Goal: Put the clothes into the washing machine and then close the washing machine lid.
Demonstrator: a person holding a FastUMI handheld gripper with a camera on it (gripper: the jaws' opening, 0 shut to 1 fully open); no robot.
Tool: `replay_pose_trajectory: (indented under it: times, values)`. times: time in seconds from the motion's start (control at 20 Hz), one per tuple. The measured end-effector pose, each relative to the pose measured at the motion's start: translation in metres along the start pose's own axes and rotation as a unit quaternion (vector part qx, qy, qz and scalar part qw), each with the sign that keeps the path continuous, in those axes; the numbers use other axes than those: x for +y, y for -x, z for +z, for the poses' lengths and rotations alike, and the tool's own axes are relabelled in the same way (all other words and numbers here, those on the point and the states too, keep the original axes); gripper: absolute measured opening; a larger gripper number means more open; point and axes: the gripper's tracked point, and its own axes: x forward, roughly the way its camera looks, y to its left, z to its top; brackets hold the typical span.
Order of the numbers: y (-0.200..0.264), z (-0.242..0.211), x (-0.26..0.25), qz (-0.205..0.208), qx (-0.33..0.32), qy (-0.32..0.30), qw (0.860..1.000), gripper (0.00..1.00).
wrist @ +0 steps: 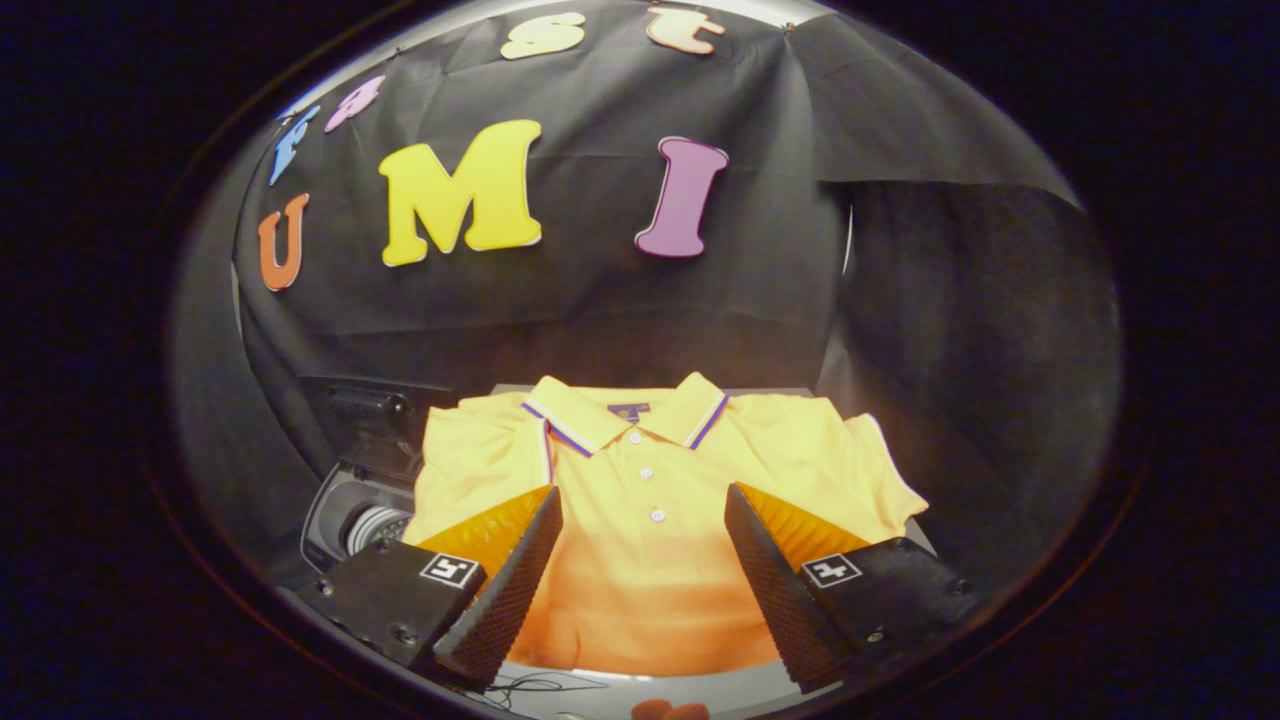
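A yellow polo shirt [640, 500] with a striped collar and white buttons lies spread flat on a grey surface, collar pointing away from me. My gripper [645, 510] hovers over its lower half with the fingers wide apart, open, the button placket running between them. The fingers do not press on the cloth. To the left of the shirt, past the left finger, the washing machine's opening [365, 525] shows its drum, with the dark raised lid [370, 410] behind it.
The black booth cloth hangs close behind the shirt and wraps round on the right. A thin cable [530, 688] lies on the grey surface [720, 690] near the shirt's hem, below the fingers.
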Motion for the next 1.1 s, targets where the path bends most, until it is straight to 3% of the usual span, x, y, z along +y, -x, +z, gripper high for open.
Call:
replay_pose_trajectory:
  times: [0.3, 0.75, 0.95, 1.05, 1.1]
  values:
    - [-0.039, -0.012, -0.005, 0.0, 0.065, 0.013, 0.998, 1.0]
    - [-0.045, -0.019, -0.006, 0.021, 0.103, 0.006, 0.994, 1.0]
    - [-0.042, -0.019, -0.002, 0.021, 0.162, 0.001, 0.987, 0.99]
    - [-0.043, -0.015, 0.0, 0.026, 0.172, 0.009, 0.985, 0.81]
    - [-0.043, -0.017, 0.001, 0.027, 0.179, 0.012, 0.984, 0.65]
